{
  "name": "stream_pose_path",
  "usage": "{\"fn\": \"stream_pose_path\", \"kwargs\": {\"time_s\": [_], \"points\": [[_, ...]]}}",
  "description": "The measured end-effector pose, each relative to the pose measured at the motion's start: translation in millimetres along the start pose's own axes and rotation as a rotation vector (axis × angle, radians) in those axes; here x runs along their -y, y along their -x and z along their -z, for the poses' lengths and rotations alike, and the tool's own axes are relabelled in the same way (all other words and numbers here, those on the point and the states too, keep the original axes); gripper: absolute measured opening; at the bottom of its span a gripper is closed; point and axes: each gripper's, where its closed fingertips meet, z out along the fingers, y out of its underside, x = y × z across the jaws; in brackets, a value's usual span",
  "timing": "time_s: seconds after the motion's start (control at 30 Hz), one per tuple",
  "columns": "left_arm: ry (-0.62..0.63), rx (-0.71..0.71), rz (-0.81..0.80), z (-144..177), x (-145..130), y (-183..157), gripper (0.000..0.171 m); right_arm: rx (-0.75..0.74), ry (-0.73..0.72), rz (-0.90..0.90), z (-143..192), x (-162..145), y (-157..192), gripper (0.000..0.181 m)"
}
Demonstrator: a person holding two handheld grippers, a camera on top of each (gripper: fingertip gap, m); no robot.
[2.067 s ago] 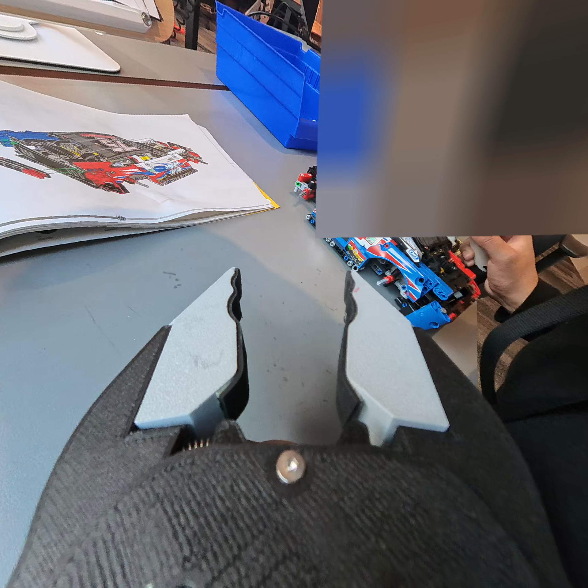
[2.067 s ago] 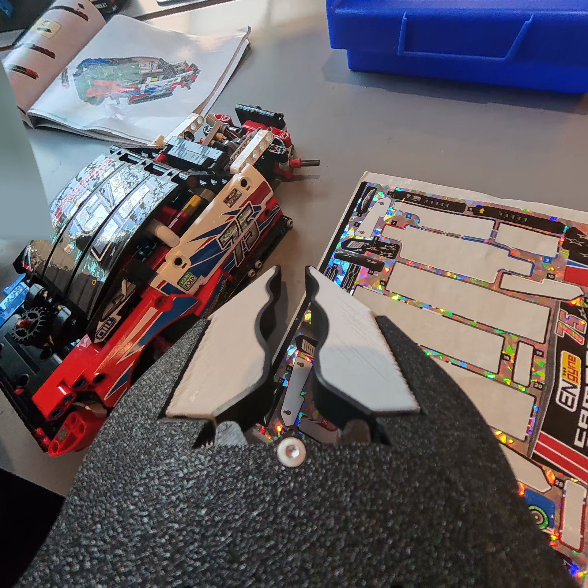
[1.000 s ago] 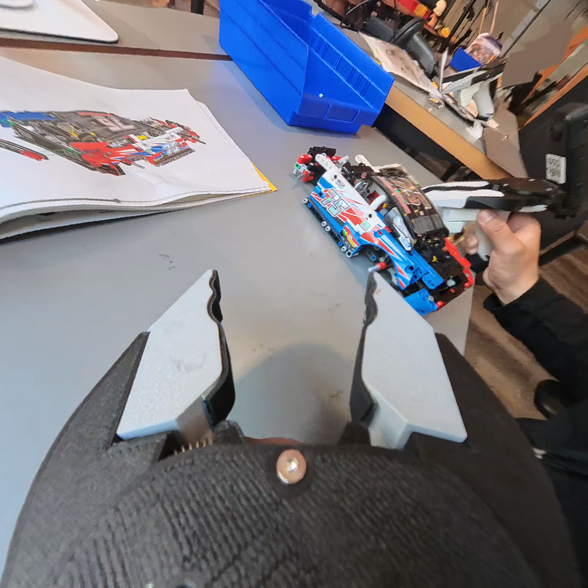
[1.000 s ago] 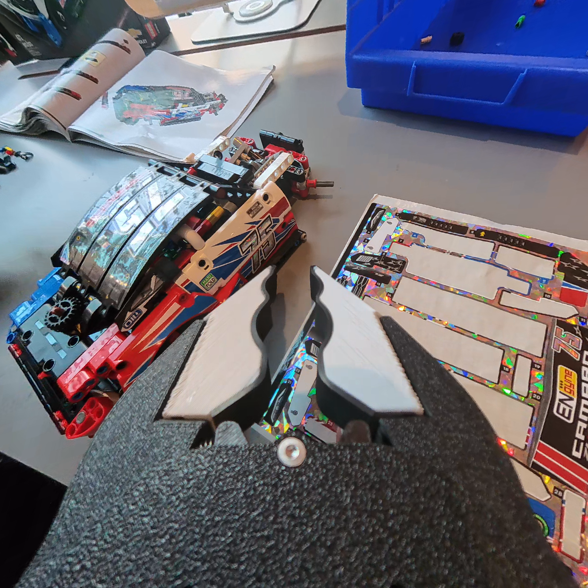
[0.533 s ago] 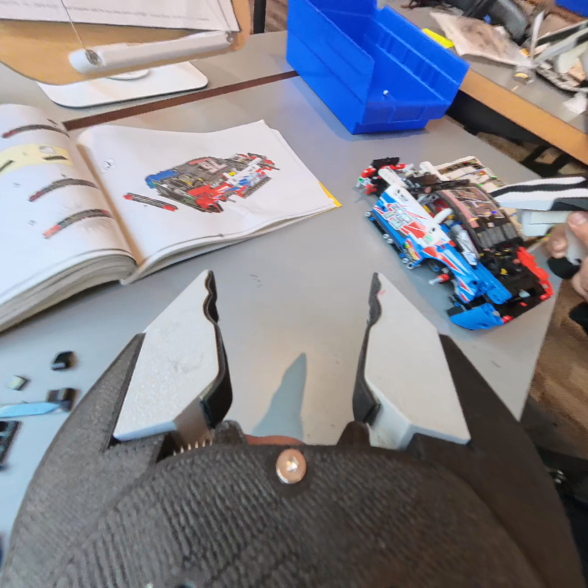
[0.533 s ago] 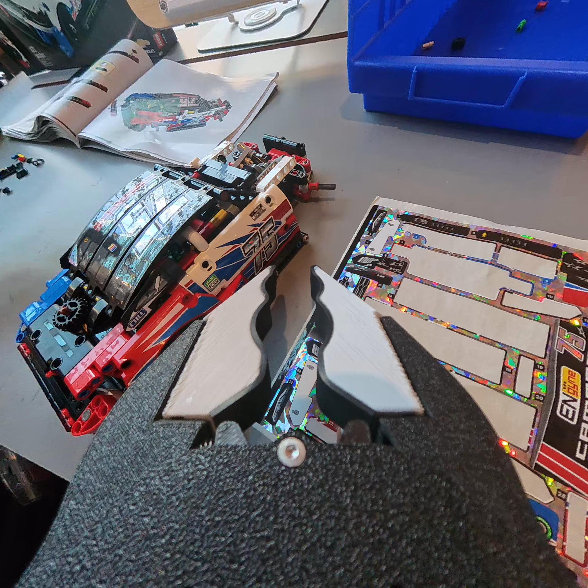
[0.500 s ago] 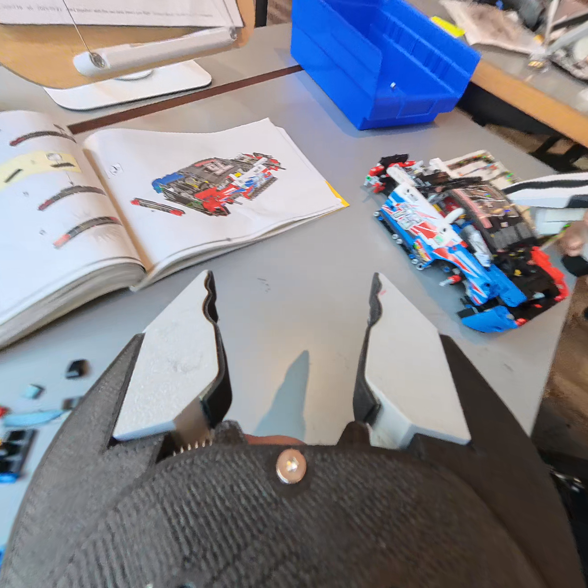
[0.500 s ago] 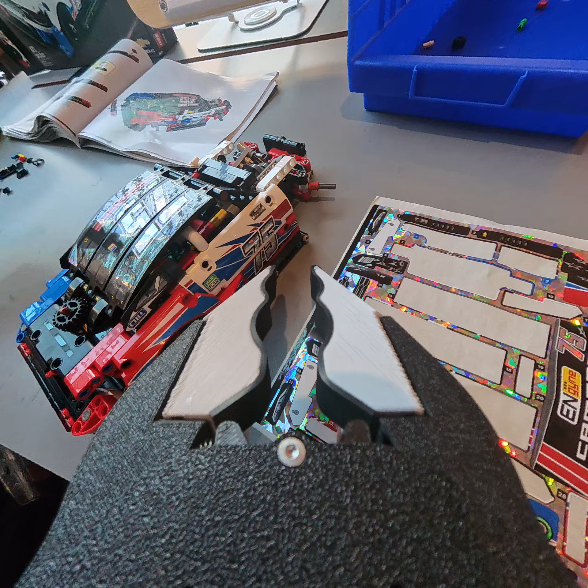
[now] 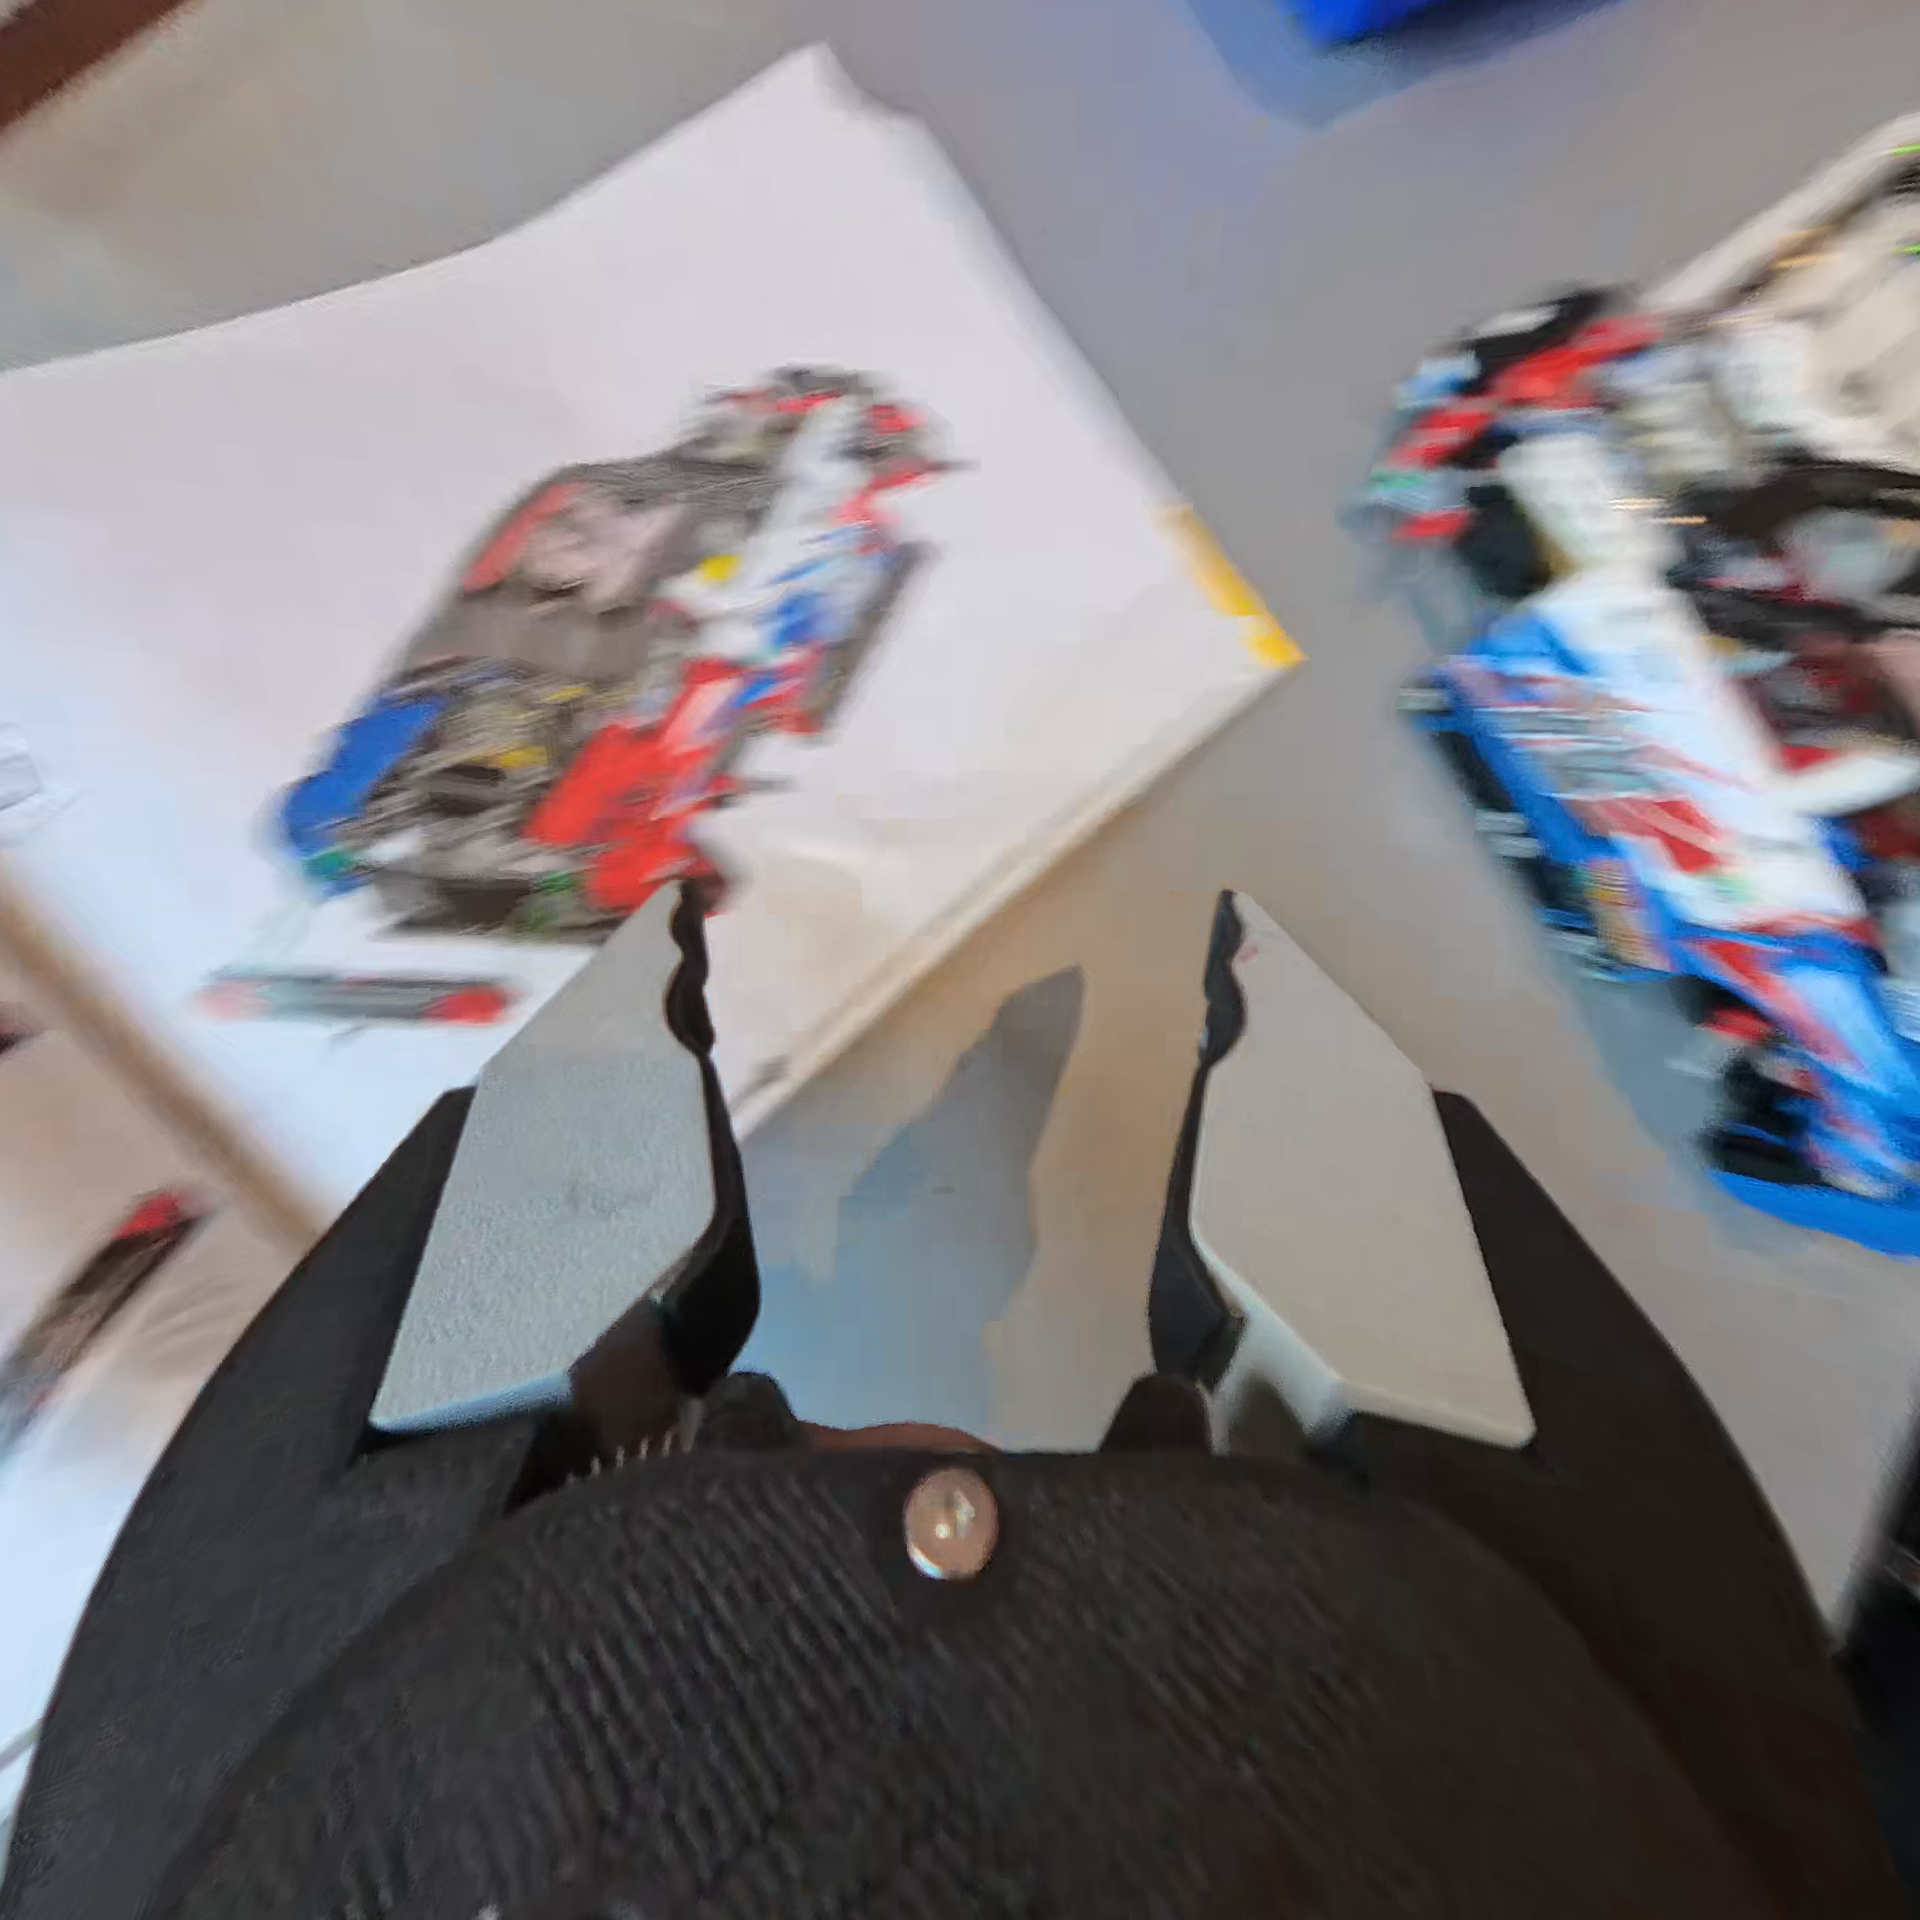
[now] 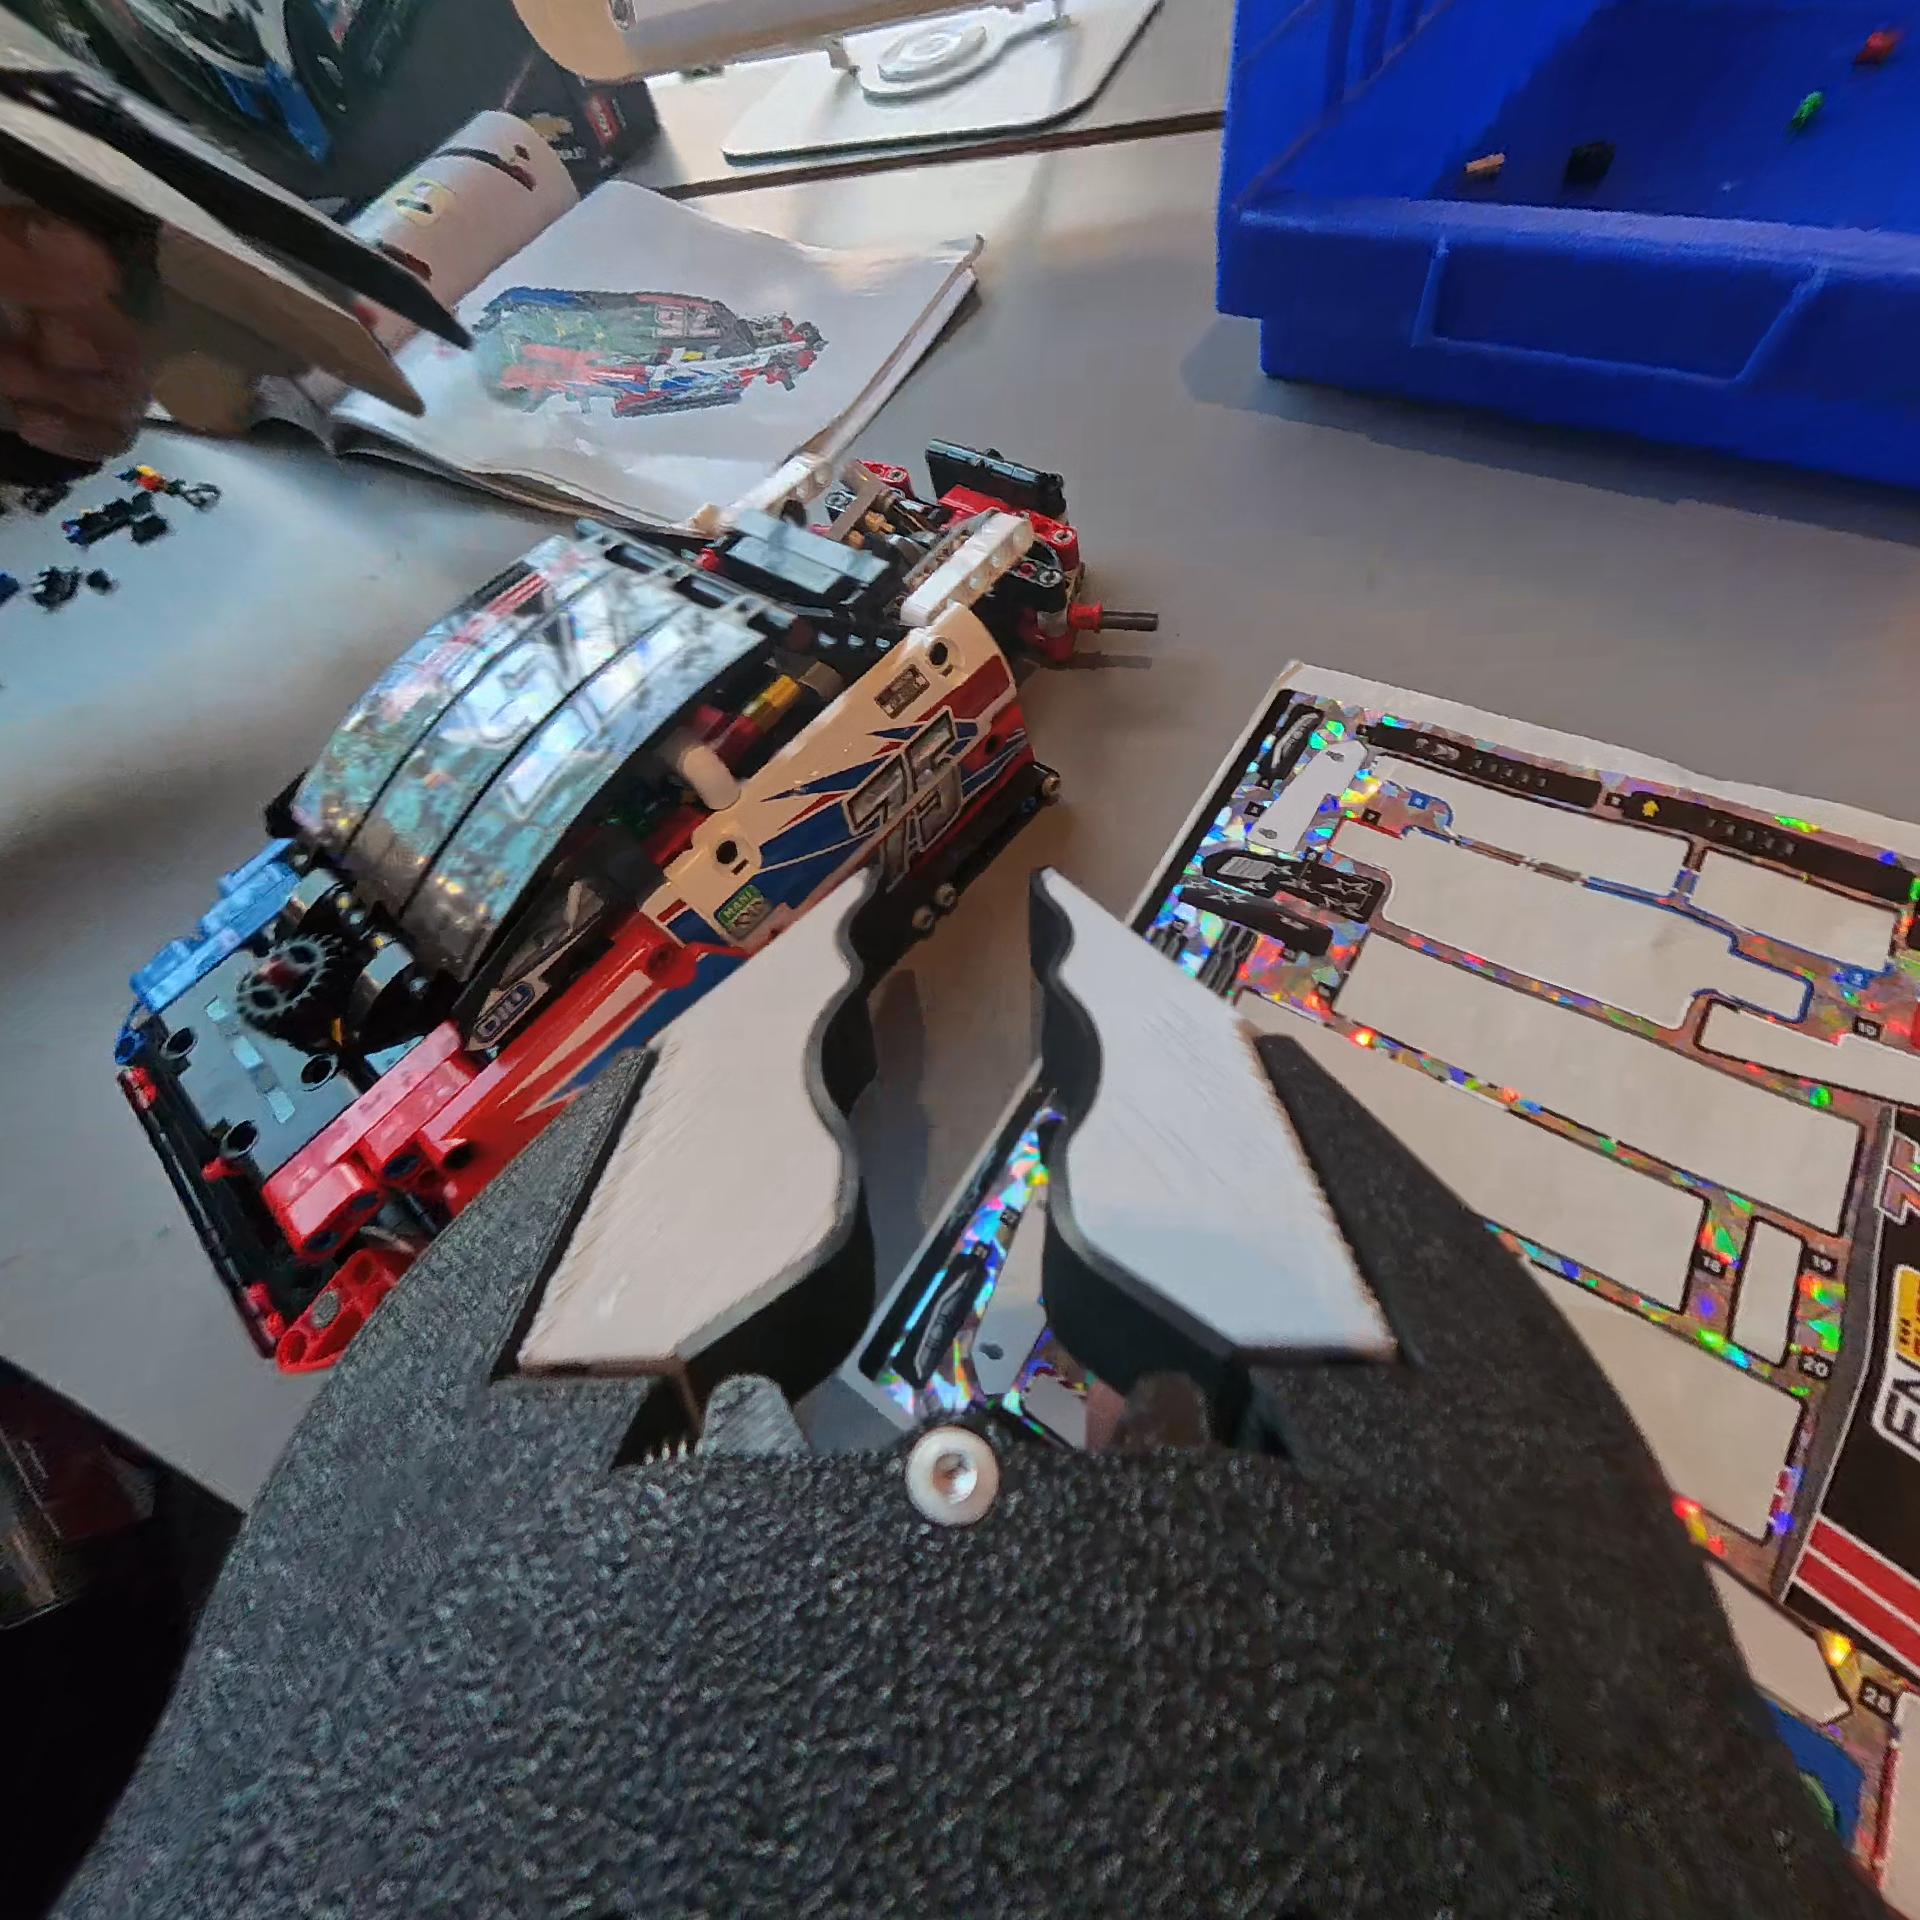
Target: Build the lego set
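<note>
The partly built red, white and blue lego car lies on the grey table near its front edge. It also shows, blurred, in the left wrist view. My right gripper hovers between the car and the holographic sticker sheet, its jaws a narrow gap apart and empty. My left gripper is open wide and empty, low over the table at the corner of the open instruction booklet. The left gripper also shows at the top left of the right wrist view, over the booklet.
A blue parts bin with a few small pieces stands at the back right. Several loose small pieces lie at the left. A white stand base and a dark box are at the back. The table edge runs along the lower left.
My left gripper has swung forward and down toward the booklet, still open; its view is motion-blurred. My right gripper has stayed nearly in place.
</note>
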Motion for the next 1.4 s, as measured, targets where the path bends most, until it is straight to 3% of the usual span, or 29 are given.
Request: {"fn": "stream_pose_path", "kwargs": {"time_s": [0.1, 0.17, 0.3, 0.4, 0.53, 0.67, 0.73, 0.93, 1.2, 1.4], "points": [[-0.038, -0.147, -0.166, 11.3, -2.6, -69.0, 0.085, 0.082, -0.057, 0.107, 9.2, 5.3, 23.4, 0.023], [0.025, -0.143, -0.267, 15.7, -24.5, -98.6, 0.088, 0.178, -0.025, 0.157, 15.5, -4.2, 43.3, 0.024], [0.098, -0.308, -0.359, 24.6, -79.6, -173.0, 0.089, 0.306, 0.032, 0.274, 36.4, -26.6, 78.2, 0.027], [0.148, -0.241, -0.447, 8.1, -110.9, -191.4, 0.087, 0.313, 0.071, 0.348, 42.9, -39.2, 89.4, 0.027], [0.120, -0.230, -0.471, -8.6, -113.1, -216.7, 0.066, 0.315, 0.114, 0.425, 41.6, -40.6, 95.4, 0.023], [0.120, -0.211, -0.478, -22.3, -112.7, -227.4, 0.051, 0.354, 0.183, 0.473, 38.6, -40.4, 100.3, 0.020], [0.107, -0.132, -0.514, -25.7, -108.9, -220.4, 0.044, 0.363, 0.196, 0.482, 35.7, -39.1, 101.8, 0.019], [0.141, -0.106, -0.498, -17.1, -108.4, -214.7, 0.043, 0.334, 0.197, 0.478, 31.4, -31.4, 104.7, 0.010], [0.083, -0.168, -0.477, 23.5, -61.2, -222.2, 0.039, 0.317, 0.143, 0.441, 45.3, 15.9, 104.7, 0.013], [0.070, -0.196, -0.442, 27.9, -47.6, -219.2, 0.039, 0.320, 0.134, 0.412, 41.6, 32.6, 100.5, 0.012]]}}
